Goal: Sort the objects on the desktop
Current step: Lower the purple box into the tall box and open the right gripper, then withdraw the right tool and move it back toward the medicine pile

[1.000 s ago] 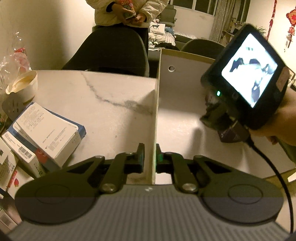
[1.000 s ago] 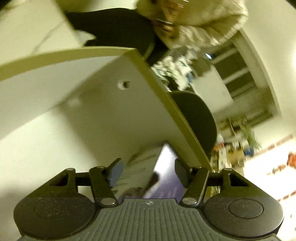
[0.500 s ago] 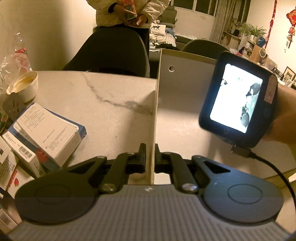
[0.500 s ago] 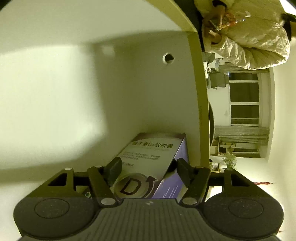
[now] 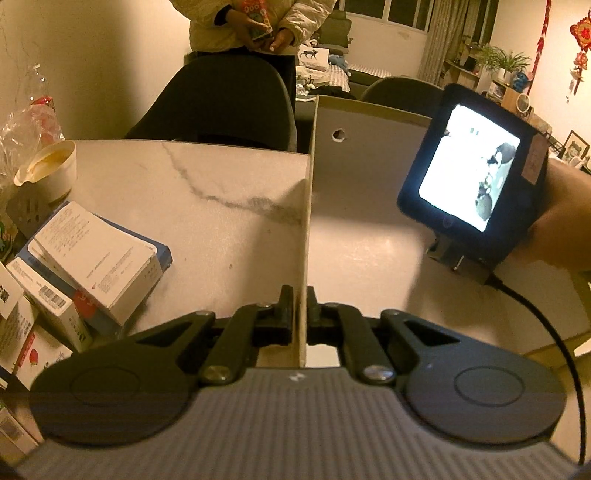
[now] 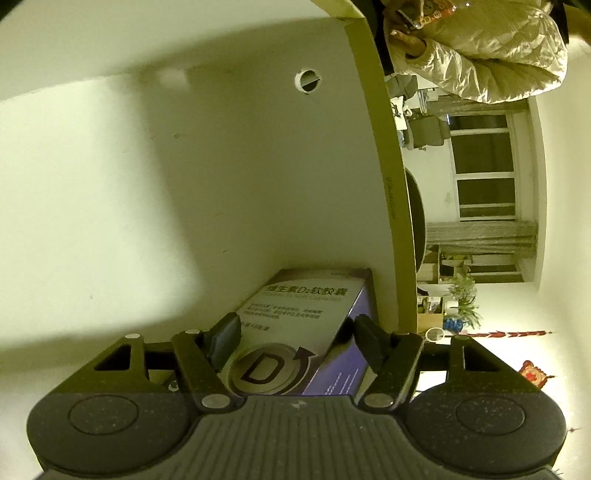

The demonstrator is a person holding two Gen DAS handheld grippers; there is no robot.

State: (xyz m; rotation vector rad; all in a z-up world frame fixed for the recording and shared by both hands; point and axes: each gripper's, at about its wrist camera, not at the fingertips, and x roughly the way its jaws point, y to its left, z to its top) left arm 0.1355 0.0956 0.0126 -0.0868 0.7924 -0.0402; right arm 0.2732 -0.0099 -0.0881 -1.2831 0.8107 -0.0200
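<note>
My left gripper (image 5: 302,310) is shut on the left wall (image 5: 308,229) of an open white cardboard box and holds it upright. My right gripper (image 6: 293,328) is inside that box, rolled on its side. Its fingers (image 6: 225,332) stand on either side of a purple and white vitamin D carton (image 6: 295,332), which lies in the corner against the box's side wall (image 6: 391,184). There is a small gap at the right finger, so the grip looks loosened. In the left wrist view the right gripper's screen unit (image 5: 476,173) hangs over the box floor.
Several white and blue cartons (image 5: 92,258) are piled at the left of the marble table (image 5: 192,206). A paper bowl (image 5: 48,170) and a plastic bag stand at the far left. A dark chair (image 5: 221,99) and a standing person (image 5: 258,26) are behind the table.
My right gripper has rolled and gone deeper into the box with the vitamin D carton, which now rests in the corner. My left gripper has kept its hold on the wall.
</note>
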